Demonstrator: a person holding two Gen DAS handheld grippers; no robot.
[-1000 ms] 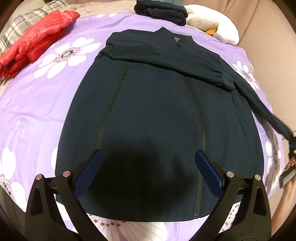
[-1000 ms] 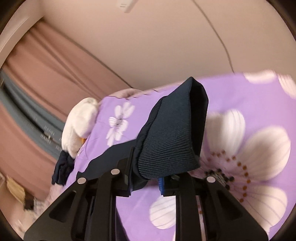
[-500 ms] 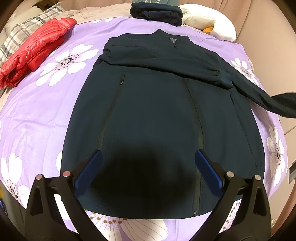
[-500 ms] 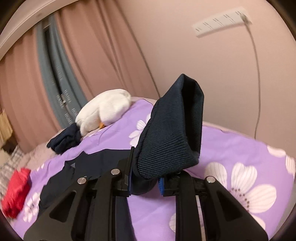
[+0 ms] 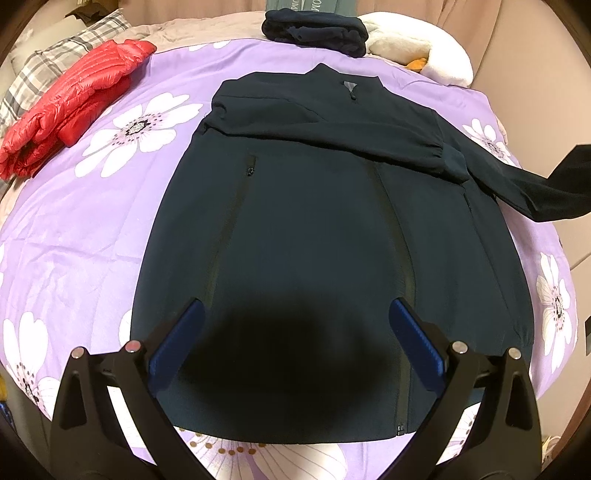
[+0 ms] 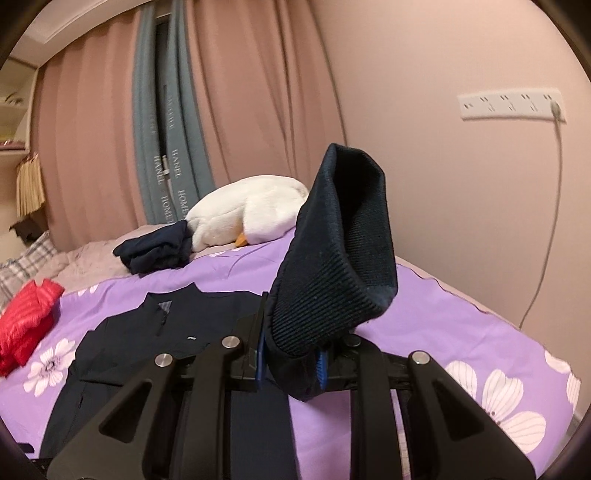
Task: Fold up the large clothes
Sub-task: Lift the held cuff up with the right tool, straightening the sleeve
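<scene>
A dark navy jacket (image 5: pixel 332 240) lies flat, front up, on a purple flowered bedspread (image 5: pixel 92 229), one sleeve folded across its chest. The other sleeve's ribbed cuff (image 6: pixel 332 266) is lifted off the bed's right side, pinched in the right gripper (image 6: pixel 291 363) — its jaws nearly closed, their pads mostly hidden by fabric. The left gripper (image 5: pixel 295 347) hovers over the near hem, jaws wide apart, empty. Far off: a red puffer jacket (image 5: pixel 70 110), a folded dark garment (image 5: pixel 317 31), a white plush duck (image 6: pixel 247 214) partly cut off.

Navy jacket (image 5: pixel 314 229): raised sleeve cuff (image 6: pixel 332 266) hides right gripper (image 6: pixel 291 363) pad tips; sleeve end cut by left view's right edge; hem centre lost in dark shadow; lettering on curtain (image 6: pixel 173 147) partly unreadable.
</scene>
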